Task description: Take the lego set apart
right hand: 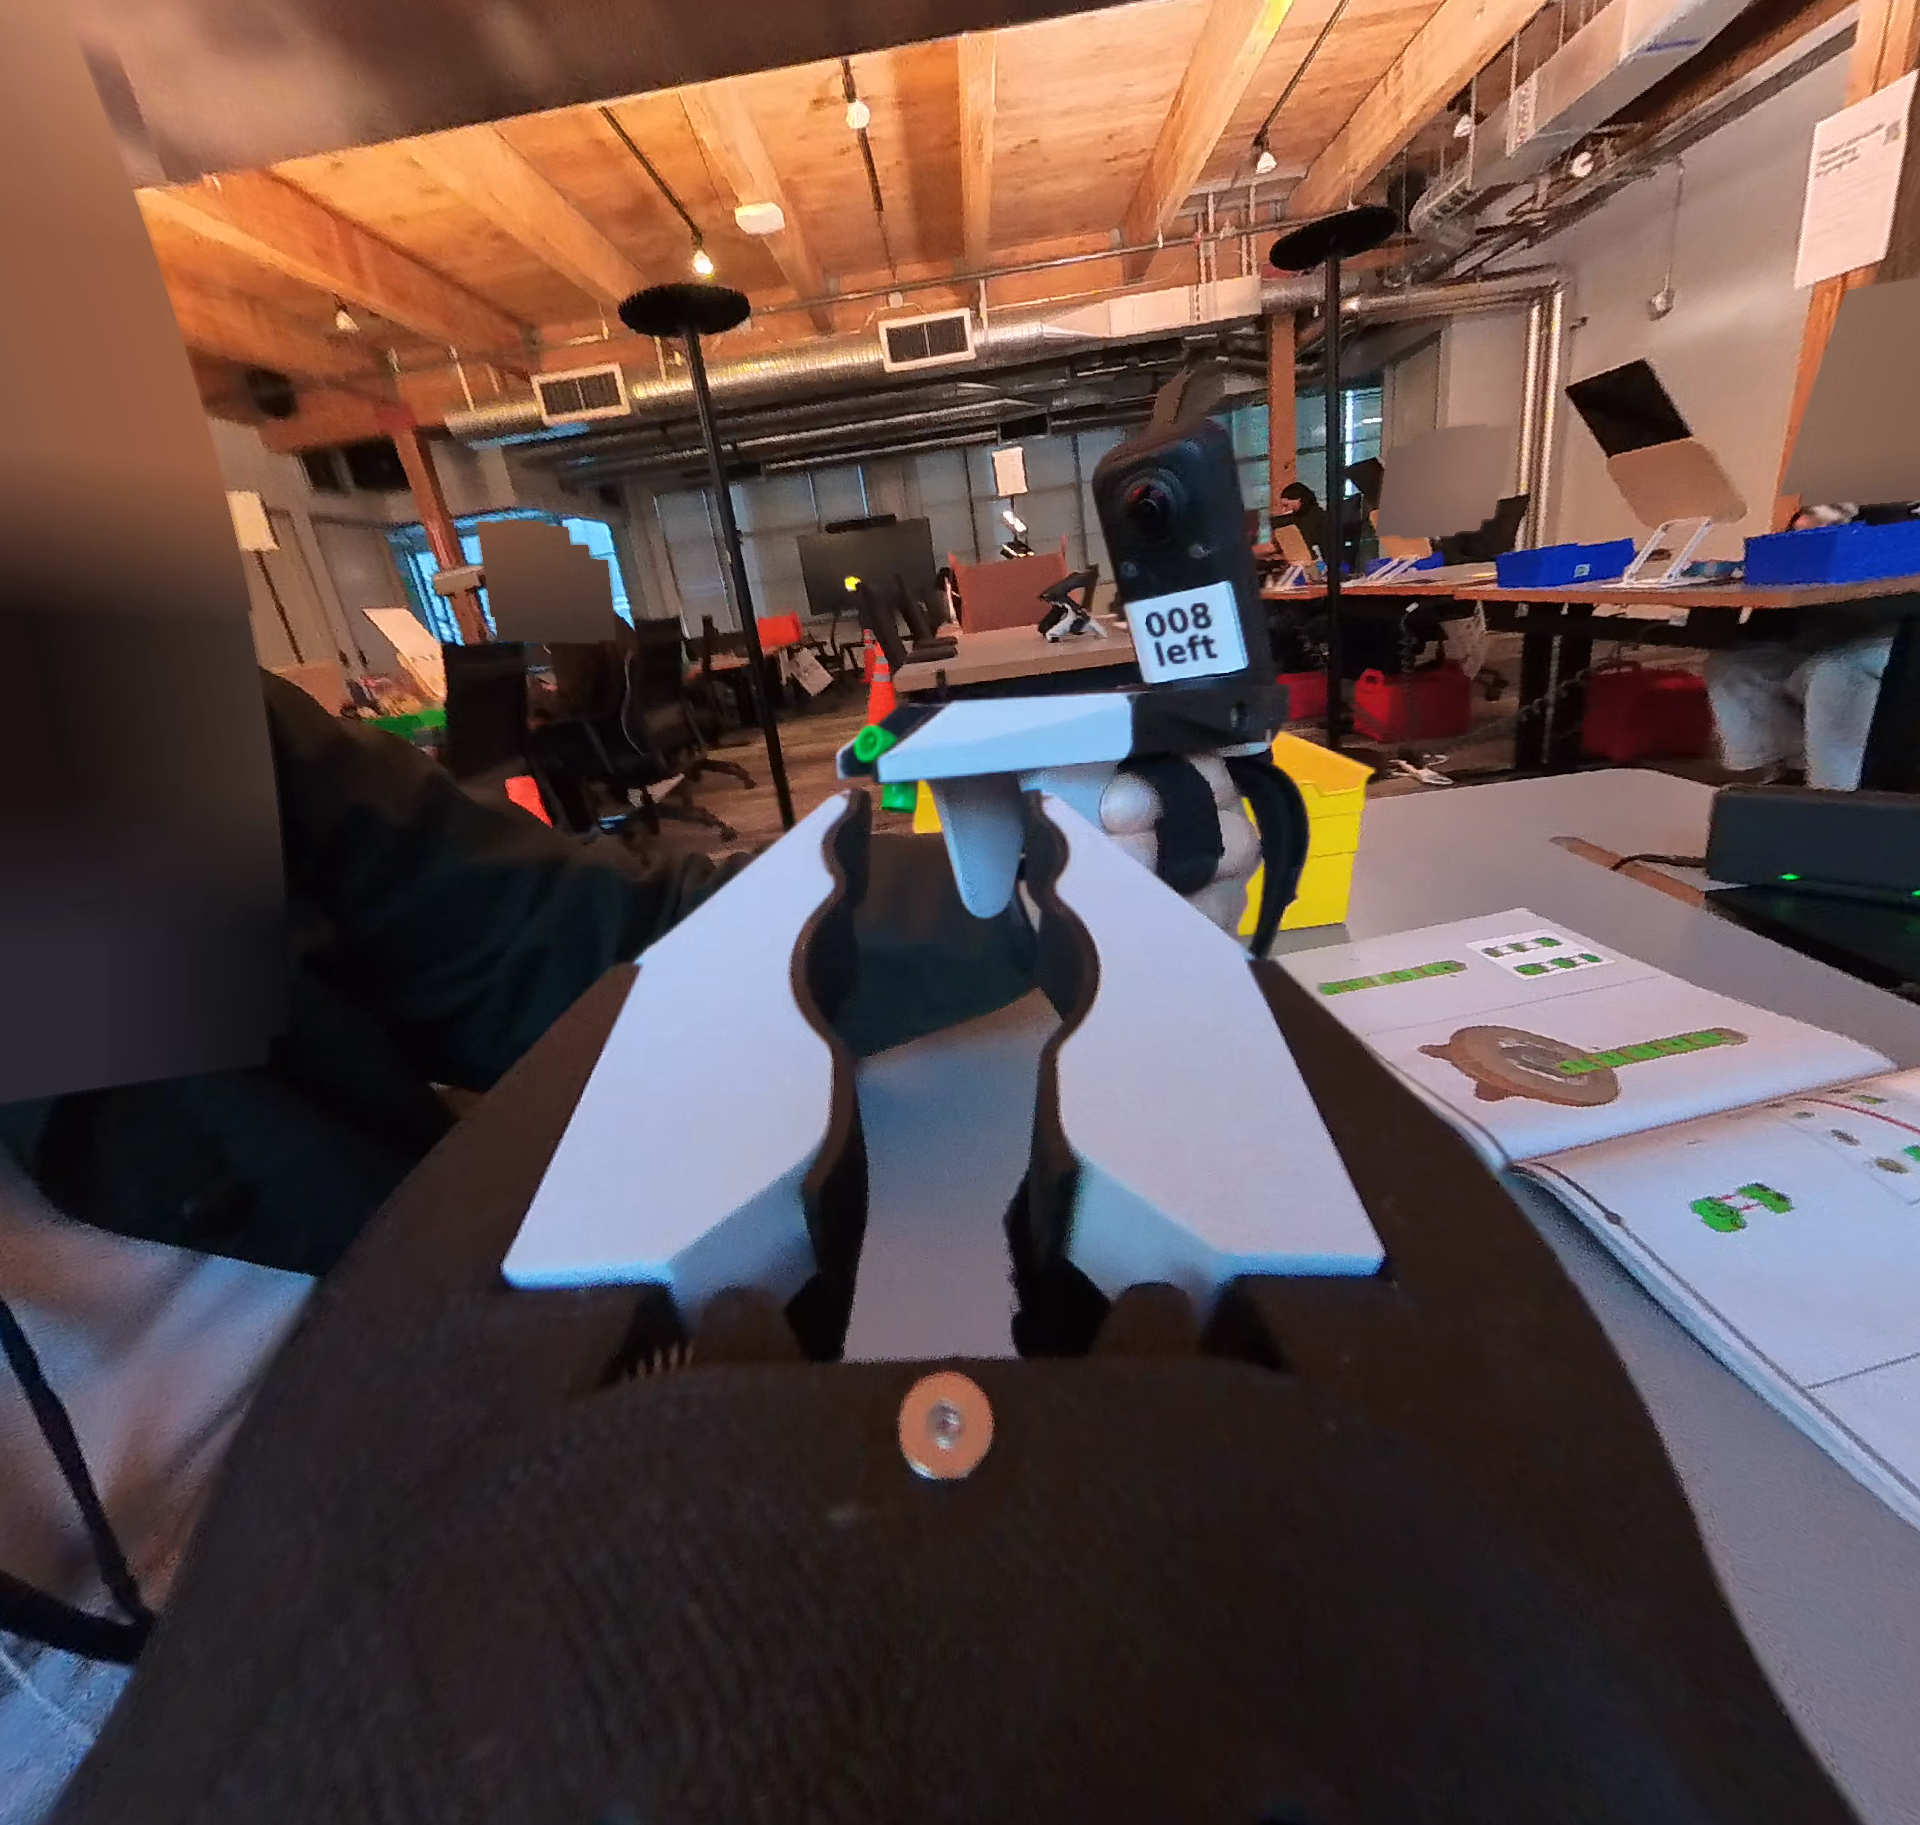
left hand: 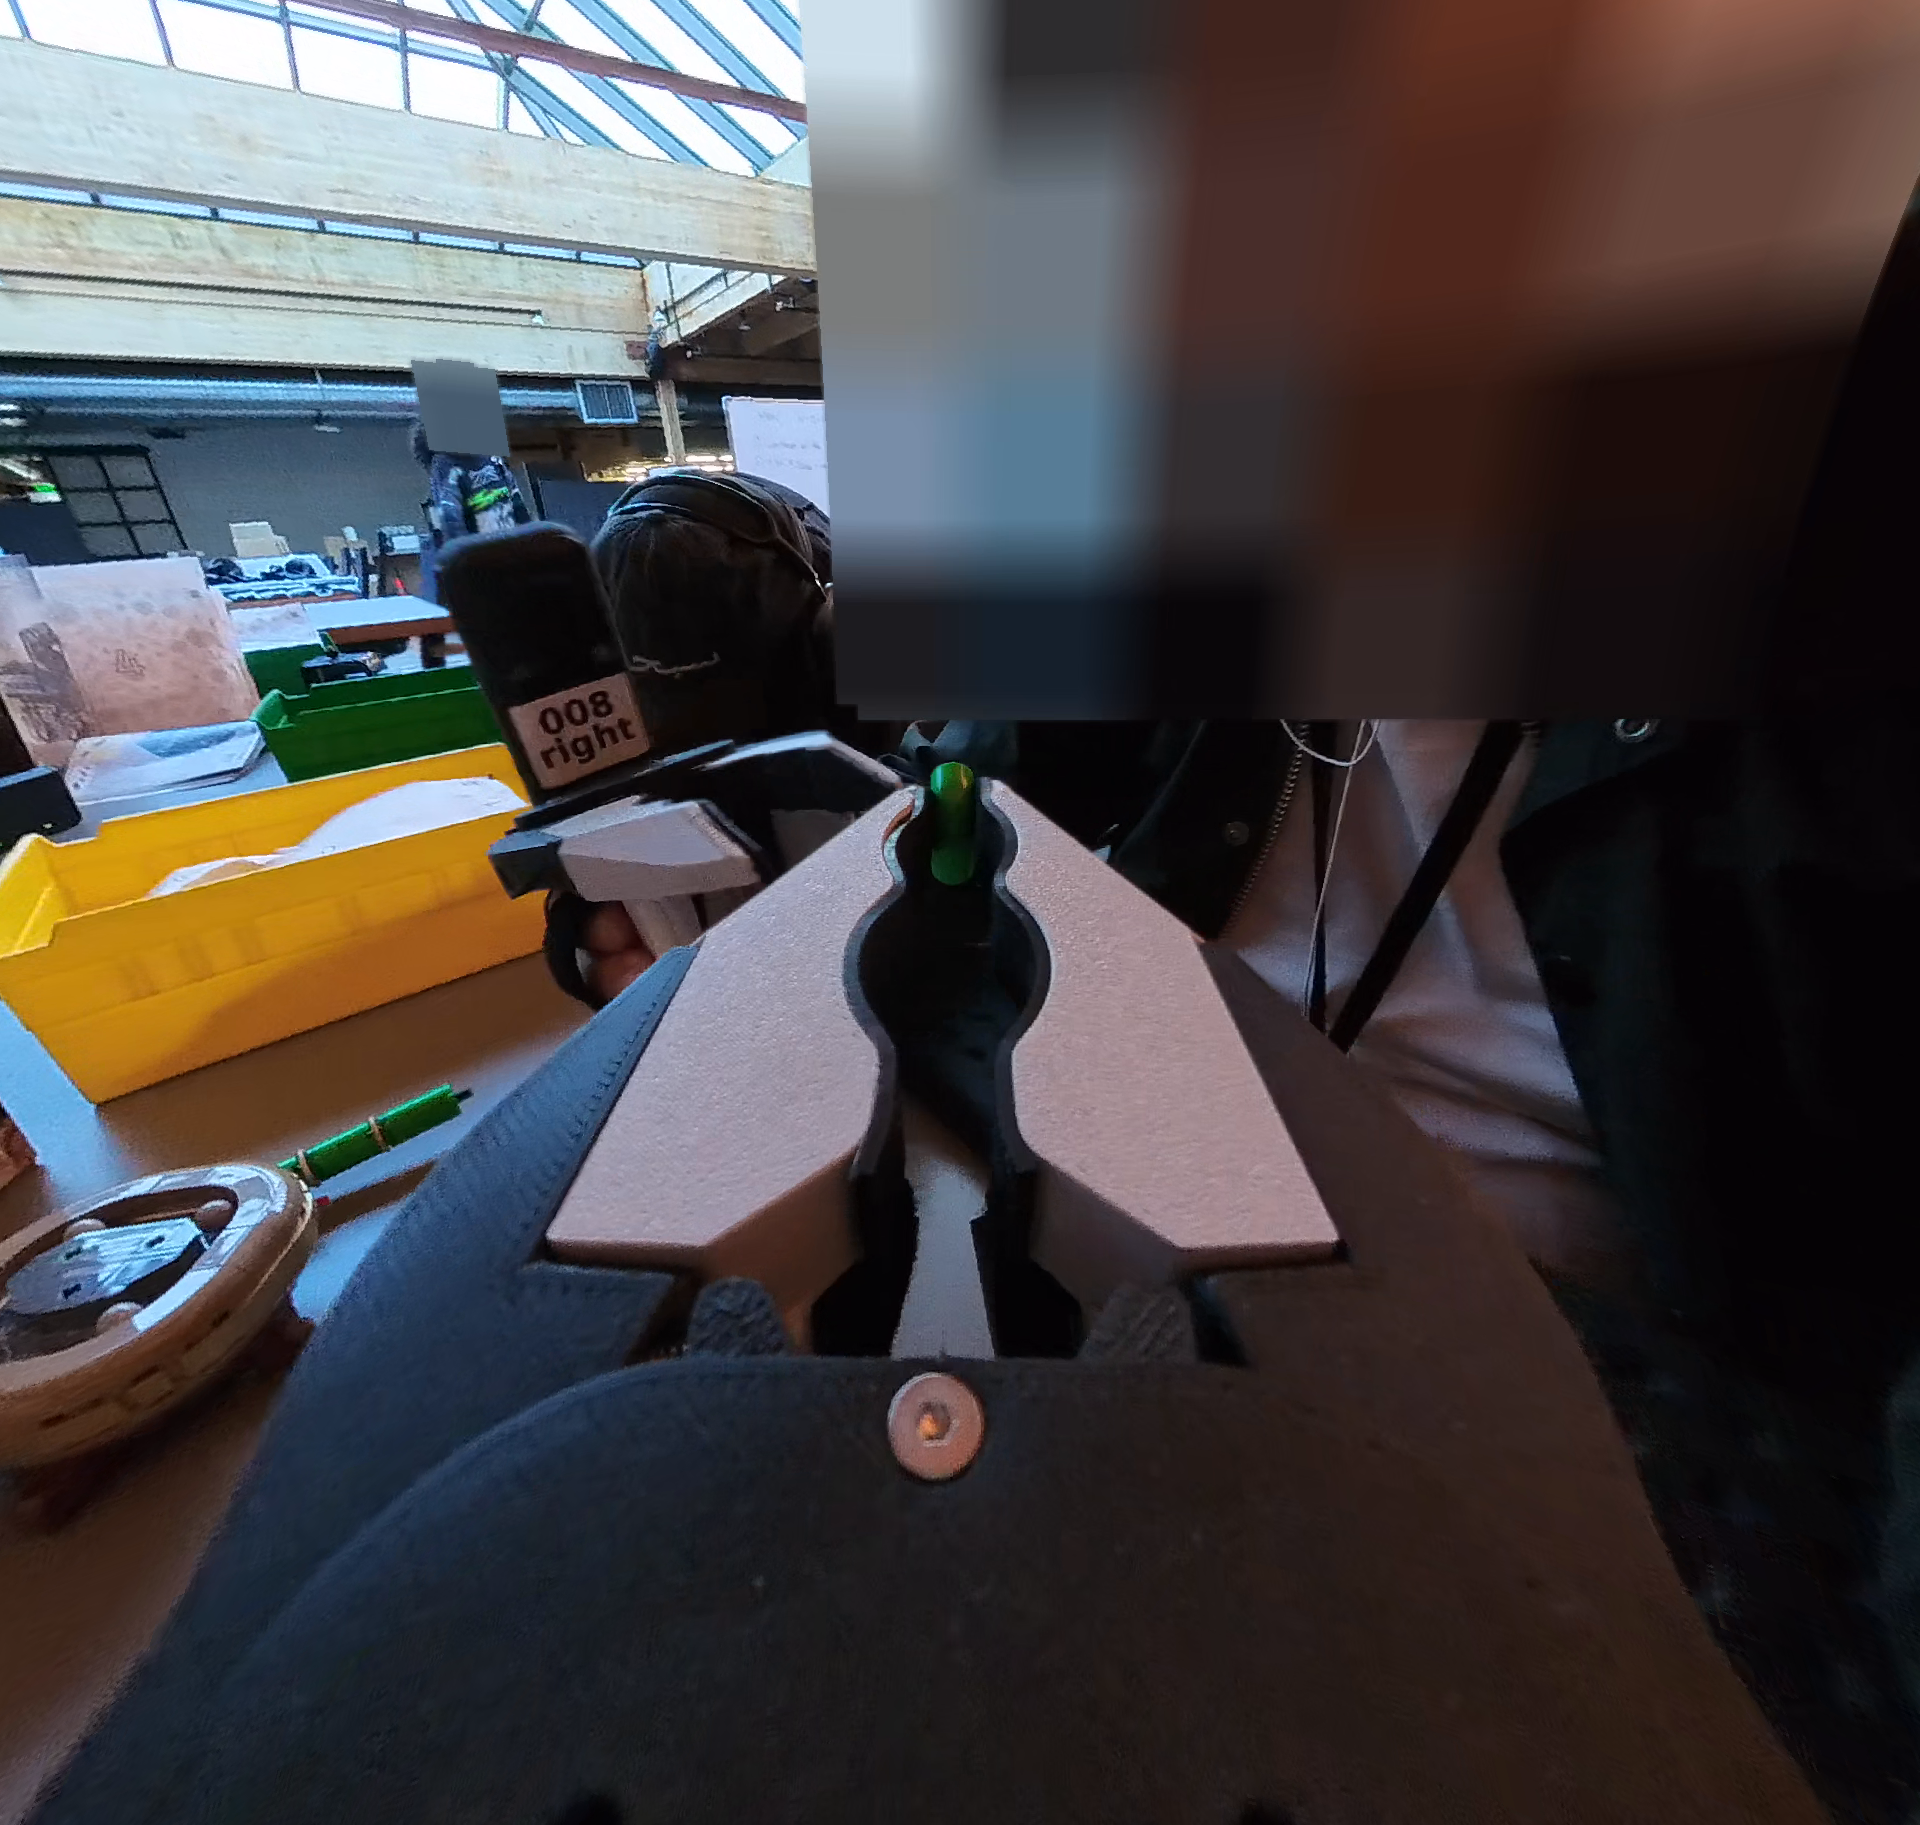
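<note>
The left gripper (left hand: 951,819) was raised above the bench (left hand: 468,1027), its jaws closed on a small green peg (left hand: 951,825). The peg stood between the fingertips, its long axis running up and away along the fingers, with its far end projecting past them. In the right wrist view the same peg (right hand: 871,742) showed end-on at the tip of the left gripper (right hand: 862,752). The right gripper (right hand: 945,819) had its jaws slightly apart, holding nothing. A round tan lego model (left hand: 135,1297) lay near the bench's left edge, a green rod (left hand: 379,1136) beside it. A yellow bin (left hand: 249,902) stood behind them. An open instruction booklet (right hand: 1662,1131) lay on the bench.
</note>
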Motion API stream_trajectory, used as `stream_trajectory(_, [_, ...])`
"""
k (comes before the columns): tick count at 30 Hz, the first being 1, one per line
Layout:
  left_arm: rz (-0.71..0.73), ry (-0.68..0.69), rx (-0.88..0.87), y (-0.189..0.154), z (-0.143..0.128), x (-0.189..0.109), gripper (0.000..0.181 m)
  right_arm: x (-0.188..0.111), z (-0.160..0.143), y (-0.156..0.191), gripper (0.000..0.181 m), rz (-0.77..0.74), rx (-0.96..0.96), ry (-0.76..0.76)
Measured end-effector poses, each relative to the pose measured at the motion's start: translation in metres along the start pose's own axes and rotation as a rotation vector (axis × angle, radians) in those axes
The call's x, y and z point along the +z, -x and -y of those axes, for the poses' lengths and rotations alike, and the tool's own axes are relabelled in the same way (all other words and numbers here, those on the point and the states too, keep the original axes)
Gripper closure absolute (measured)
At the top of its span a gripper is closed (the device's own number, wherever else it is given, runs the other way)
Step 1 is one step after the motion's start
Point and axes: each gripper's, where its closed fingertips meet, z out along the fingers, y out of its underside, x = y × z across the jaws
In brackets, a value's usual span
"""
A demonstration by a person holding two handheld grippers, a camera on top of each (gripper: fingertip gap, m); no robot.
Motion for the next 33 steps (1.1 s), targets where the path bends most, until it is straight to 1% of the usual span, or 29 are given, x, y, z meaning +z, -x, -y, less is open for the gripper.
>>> stream_trajectory(2, [-0.006,-0.003,0.028,0.000,-0.002,0.004,0.175,0.001,-0.001,0.004,0.156,0.035,0.037,0.010])
stream_trajectory(4, [0.005,0.001,0.058,0.002,-0.006,0.009,0.175,0.004,-0.009,0.008,0.157,0.067,0.059,0.051])
stream_trajectory(6, [-0.001,-0.001,0.081,0.003,-0.010,0.013,0.175,0.008,-0.017,0.012,0.162,0.091,0.069,0.081])
stream_trajectory(9, [-0.019,-0.014,0.099,0.000,-0.011,0.017,0.176,0.009,-0.020,0.022,0.175,0.149,0.090,0.092])
stream_trajectory(13, [0.006,0.001,0.094,0.004,-0.010,0.018,0.174,0.007,-0.019,0.020,0.176,0.147,0.094,0.100])
stream_trajectory(14, [0.048,0.020,0.077,0.011,-0.010,0.016,0.161,0.005,-0.018,0.017,0.176,0.127,0.071,0.102])
stream_trajectory(15, [0.113,0.043,0.055,0.021,-0.009,0.012,0.136,0.004,-0.018,0.009,0.176,0.068,0.030,0.107])
stream_trajectory(16, [0.178,0.065,0.029,0.030,-0.008,0.007,0.121,0.001,-0.018,-0.005,0.176,-0.032,-0.043,0.120])
stream_trajectory(17, [0.233,0.094,0.009,0.038,-0.007,0.000,0.121,-0.004,-0.019,-0.021,0.176,-0.150,-0.152,0.147])
stream_trajectory(19, [0.351,0.214,-0.029,0.053,-0.017,-0.014,0.128,-0.017,-0.019,-0.045,0.176,-0.366,-0.454,0.244])
stream_trajectory(20, [0.384,0.272,-0.049,0.056,-0.022,-0.018,0.131,-0.021,-0.019,-0.050,0.176,-0.431,-0.632,0.300])
stream_trajectory(21, [0.398,0.297,-0.074,0.057,-0.024,-0.019,0.138,-0.024,-0.019,-0.052,0.175,-0.480,-0.809,0.353])
stream_trajectory(23, [0.412,0.283,-0.162,0.060,-0.024,-0.017,0.148,-0.024,-0.021,-0.054,0.176,-0.549,-1.098,0.437])
stream_trajectory(24, [0.416,0.276,-0.228,0.064,-0.026,-0.017,0.155,-0.024,-0.023,-0.055,0.175,-0.574,-1.182,0.471])
stream_trajectory(25, [0.427,0.285,-0.304,0.068,-0.031,-0.017,0.160,-0.023,-0.026,-0.057,0.175,-0.589,-1.224,0.498])
stream_trajectory(26, [0.440,0.298,-0.378,0.071,-0.037,-0.019,0.160,-0.023,-0.029,-0.058,0.176,-0.596,-1.243,0.522])
stream_trajectory(27, [0.453,0.288,-0.431,0.075,-0.038,-0.022,0.165,-0.023,-0.031,-0.061,0.176,-0.609,-1.251,0.540])
stream_trajectory(28, [0.460,0.267,-0.472,0.077,-0.038,-0.024,0.166,-0.025,-0.030,-0.065,0.175,-0.627,-1.263,0.551])
stream_trajectory(30, [0.479,0.258,-0.526,0.080,-0.041,-0.029,0.165,-0.028,-0.028,-0.070,0.175,-0.660,-1.282,0.563])
stream_trajectory(33, [0.528,0.299,-0.544,0.086,-0.053,-0.035,0.163,-0.030,-0.030,-0.075,0.175,-0.676,-1.300,0.598])
